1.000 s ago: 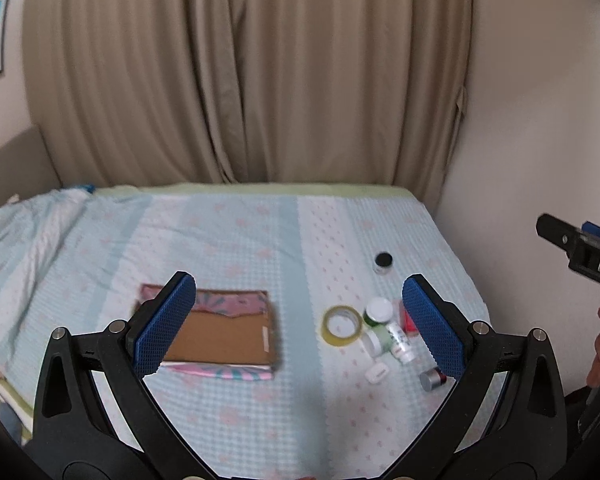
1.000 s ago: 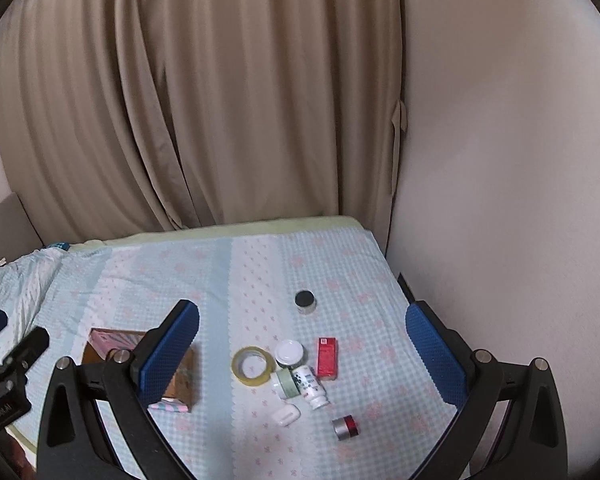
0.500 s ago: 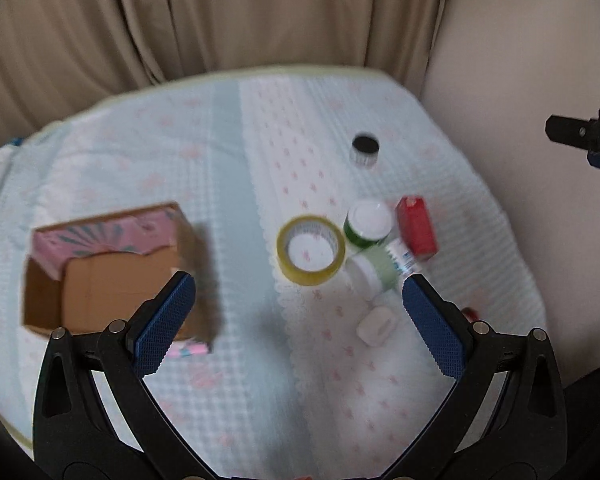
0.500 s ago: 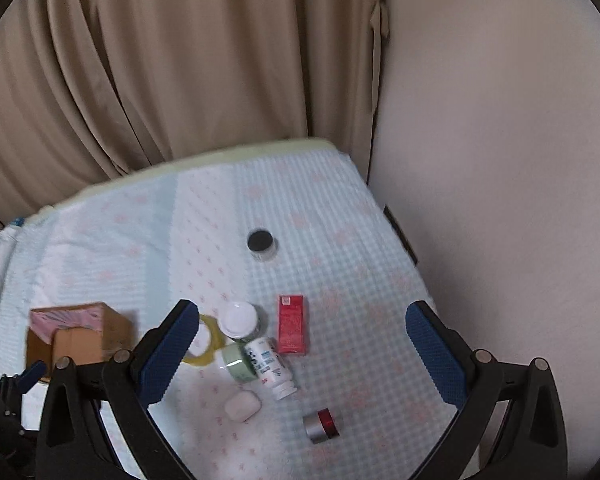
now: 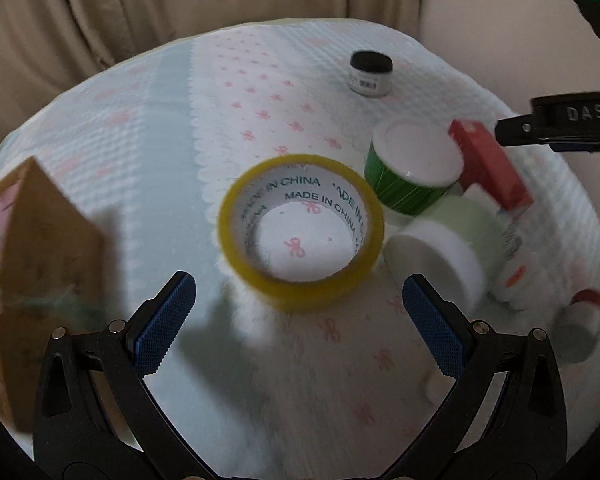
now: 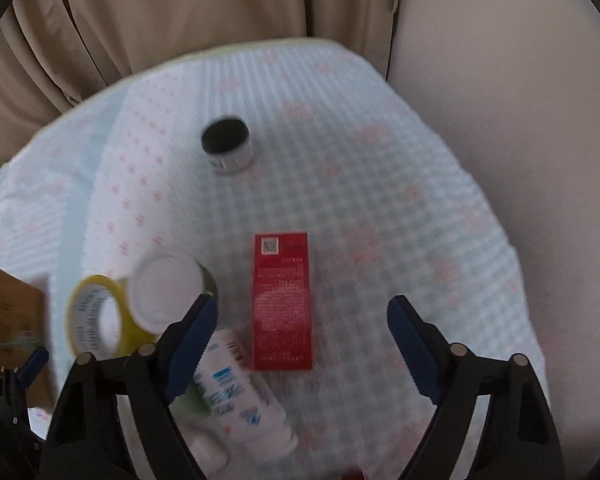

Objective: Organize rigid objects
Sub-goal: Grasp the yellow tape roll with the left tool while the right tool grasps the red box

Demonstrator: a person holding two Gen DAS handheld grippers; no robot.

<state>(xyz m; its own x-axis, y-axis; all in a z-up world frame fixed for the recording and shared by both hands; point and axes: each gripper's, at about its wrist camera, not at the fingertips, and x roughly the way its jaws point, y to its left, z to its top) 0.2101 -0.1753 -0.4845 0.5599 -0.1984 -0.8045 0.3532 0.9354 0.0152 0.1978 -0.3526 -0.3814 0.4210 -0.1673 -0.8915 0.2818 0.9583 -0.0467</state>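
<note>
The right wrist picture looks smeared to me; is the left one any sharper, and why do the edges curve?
Right wrist view: motion blur smears the red box and its print. Left wrist view: sharper in the middle, the tape roll lettering is readable, the cardboard box blurred. Both: fisheye bending, dark round corners, dim light.

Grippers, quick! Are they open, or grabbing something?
Left gripper: open, empty, above the tape roll.
Right gripper: open, jaws just been closing, over the red box, not gripping.

A bedsheet [image 5: 172,128] in pale blue and white stripes with small pink bows covers the bed. Beige curtains [image 6: 172,12] hang behind it, and a plain cream wall [image 6: 512,92] runs alongside.
</note>
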